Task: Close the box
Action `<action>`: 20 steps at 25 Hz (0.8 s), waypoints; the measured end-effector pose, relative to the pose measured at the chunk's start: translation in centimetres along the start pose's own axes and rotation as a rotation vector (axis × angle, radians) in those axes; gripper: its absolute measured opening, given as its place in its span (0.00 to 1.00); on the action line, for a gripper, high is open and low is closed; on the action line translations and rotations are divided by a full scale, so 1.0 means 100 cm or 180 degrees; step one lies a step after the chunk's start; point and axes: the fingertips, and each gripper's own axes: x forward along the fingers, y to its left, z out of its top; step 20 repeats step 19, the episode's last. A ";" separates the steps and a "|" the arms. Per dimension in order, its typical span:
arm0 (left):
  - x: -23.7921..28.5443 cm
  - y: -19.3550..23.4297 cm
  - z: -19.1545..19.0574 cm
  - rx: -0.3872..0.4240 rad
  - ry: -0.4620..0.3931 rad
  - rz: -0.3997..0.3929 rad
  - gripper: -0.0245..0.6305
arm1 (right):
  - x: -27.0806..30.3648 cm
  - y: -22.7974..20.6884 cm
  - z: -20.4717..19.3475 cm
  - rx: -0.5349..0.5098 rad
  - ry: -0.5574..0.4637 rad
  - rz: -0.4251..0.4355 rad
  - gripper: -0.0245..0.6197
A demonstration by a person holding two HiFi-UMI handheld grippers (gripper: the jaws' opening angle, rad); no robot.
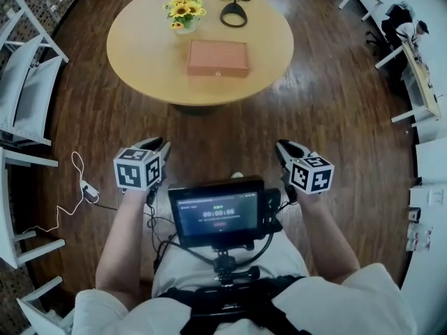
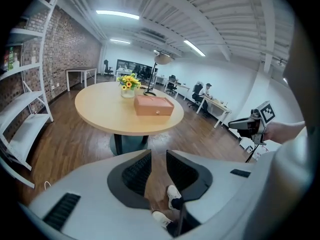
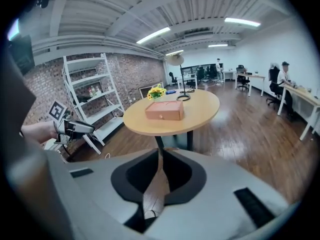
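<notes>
- Round wooden table [image 1: 140,54]: this is what I'm placing everything against. The person stands well back from its near edge, so nothing on it is within reach yet.
- Box [image 1: 217,58]: sits on the table, a bit toward the near edge and roughly centred. It's a flat, pinkish-brown rectangle with a small knob or clasp [image 3: 159,117] on the front. Honestly the lid already looks like it's lying flat, though from back here I can't tell if it's fully seated.
- Handling guess: it looks rigid, wood or stiff board, probably light enough to skate across that smooth tabletop if you shove it. Doesn't look fragile. I'd press down on the lid near its front edge, above the clasp, and maybe steady a side wall with the other claw so it doesn't slide.
- Monitor [image 1: 218,213]: on the person's chest rig, far off the table on the near side.
- Left gripper [image 2: 159,156]: held low, well short of the table. Jaws sit a narrow slot apart with nothing in them, just floor and shoes showing through.
- Right gripper [image 3: 160,154]: same deal, well short of the table. Tips are pinched together and it's holding nothing.
- Sunflowers [image 1: 184,9] in a little vase: on the table, behind the box and toward its left. Tippy, so worth keeping clear of.
- Black lamp base [image 1: 233,16]: at the table's far side.
</notes>
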 end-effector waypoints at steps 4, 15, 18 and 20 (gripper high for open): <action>0.004 -0.001 -0.001 0.0031 0.0033 -0.0033 0.18 | -0.003 0.003 -0.005 -0.0004 0.0022 -0.0028 0.09; 0.005 -0.002 -0.012 0.0040 0.0125 -0.0032 0.18 | 0.000 0.010 -0.015 -0.0047 0.0100 0.0015 0.09; 0.005 -0.003 -0.017 0.0037 0.0143 -0.0022 0.18 | 0.002 0.010 -0.016 -0.0070 0.0107 0.0030 0.09; 0.005 -0.003 -0.018 0.0038 0.0147 -0.0019 0.18 | 0.002 0.010 -0.016 -0.0080 0.0109 0.0035 0.09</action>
